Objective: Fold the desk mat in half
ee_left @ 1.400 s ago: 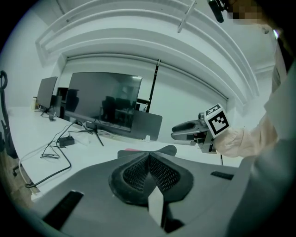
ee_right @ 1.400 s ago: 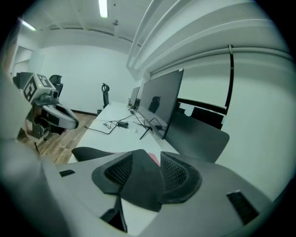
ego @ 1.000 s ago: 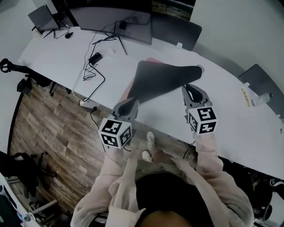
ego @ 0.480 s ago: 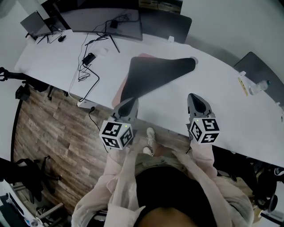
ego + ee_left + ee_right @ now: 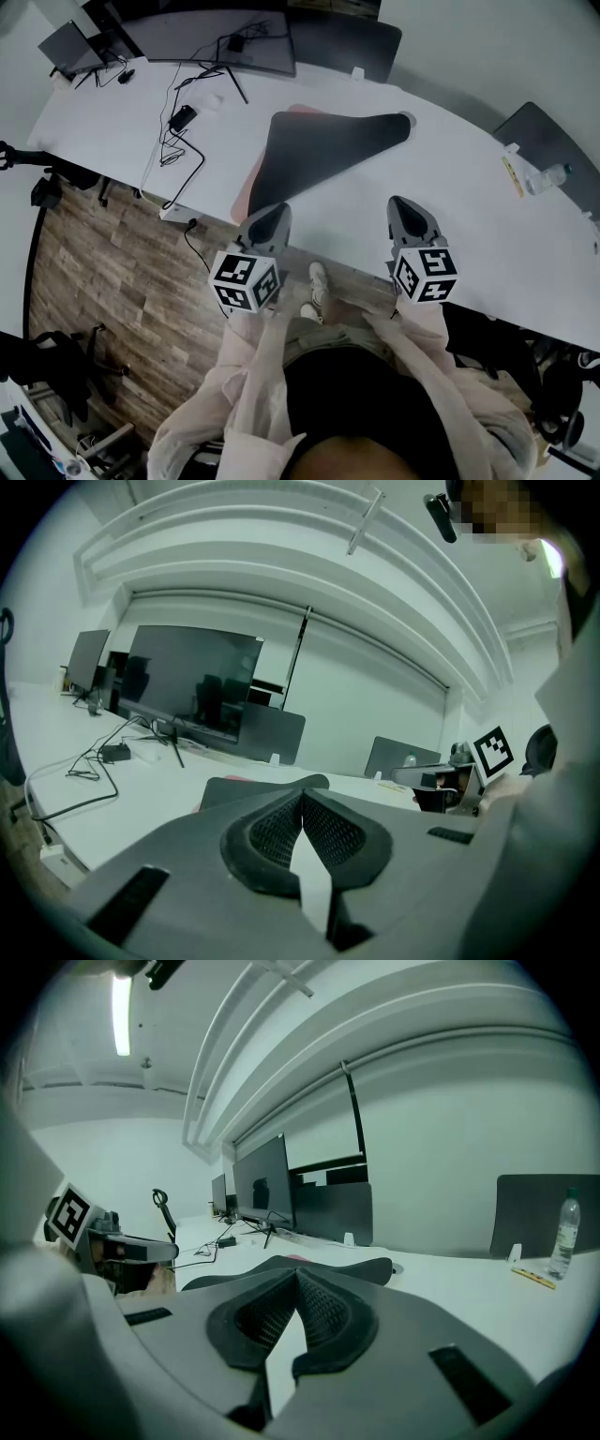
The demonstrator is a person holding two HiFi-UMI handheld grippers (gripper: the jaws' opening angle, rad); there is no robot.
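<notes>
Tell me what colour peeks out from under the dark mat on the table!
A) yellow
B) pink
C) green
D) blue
B: a pink edge shows along the left side of the dark desk mat, which lies on the white table.

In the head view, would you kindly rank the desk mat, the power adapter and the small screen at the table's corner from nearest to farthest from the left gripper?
1. Desk mat, just ahead of the left gripper.
2. Power adapter, farther back and left, among the cables.
3. Small screen, at the far left corner.
</notes>
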